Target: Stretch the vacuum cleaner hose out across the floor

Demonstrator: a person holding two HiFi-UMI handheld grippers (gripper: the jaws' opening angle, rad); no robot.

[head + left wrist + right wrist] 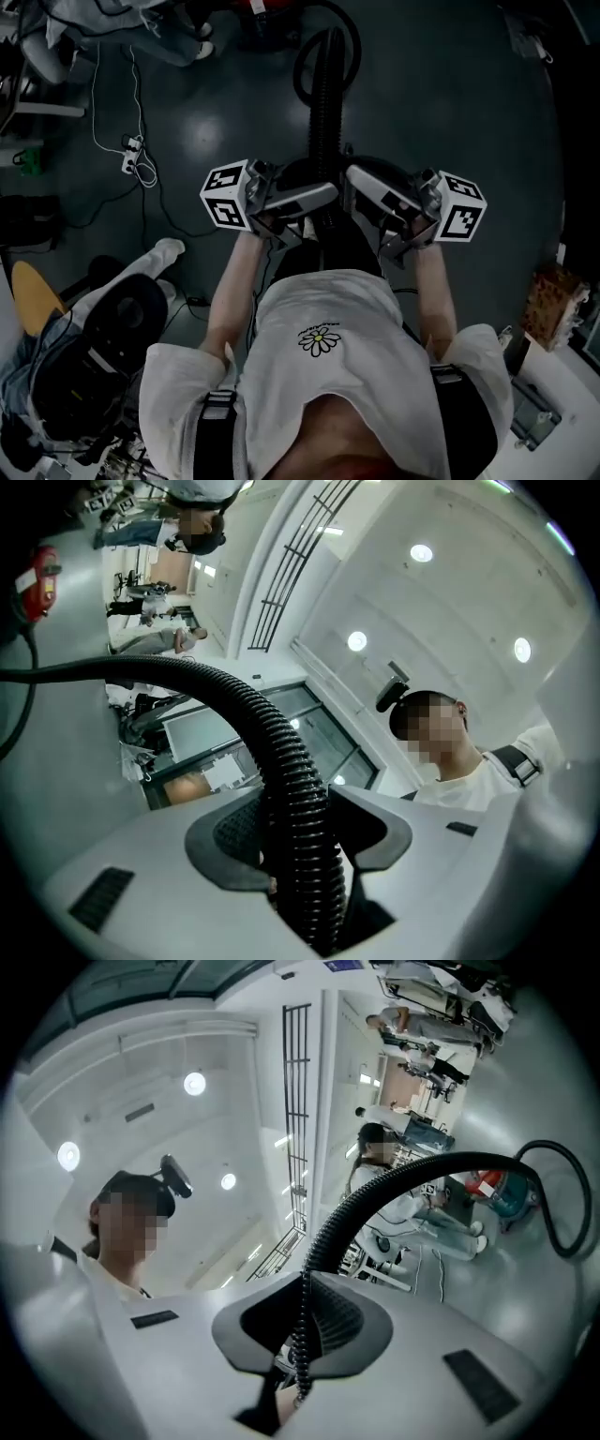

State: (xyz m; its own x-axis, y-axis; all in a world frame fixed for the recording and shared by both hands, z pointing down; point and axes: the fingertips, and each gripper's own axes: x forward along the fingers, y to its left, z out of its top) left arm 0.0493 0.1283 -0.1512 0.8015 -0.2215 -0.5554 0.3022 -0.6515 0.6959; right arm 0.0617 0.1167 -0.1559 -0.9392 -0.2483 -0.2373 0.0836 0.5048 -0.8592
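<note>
Black ribbed hose (325,112) at centre of the head view, running from between the two grippers toward 12 o'clock, then curling into a loop near the top edge. Lifted off the floor (441,103) where held, curving down toward it farther out.

Left gripper (314,199) at 9 o'clock of the hose, jaws partly spread and clamped on it. In the left gripper view, hose (281,761) filling the gap of that gripper (300,808), touching both pads, then arching away toward 10 o'clock.

Right gripper (361,187) at 3 o'clock of the hose, just beside it. In the right gripper view, jaws of this gripper (302,1283) pressed almost together, pinching only a thin ribbed edge of the hose (375,1194), which arcs off toward 2 o'clock, toward the red and teal vacuum (497,1190) on the floor.

Marker cubes on the outer sides, one at 9 o'clock (228,195), one at 3 o'clock (461,206). Both forearms reaching up from a white shirt (321,375) at 6 o'clock.

Farther out, a power strip (131,150) with a white cable at 10 o'clock, and a seated person (112,309) at 8 o'clock.
</note>
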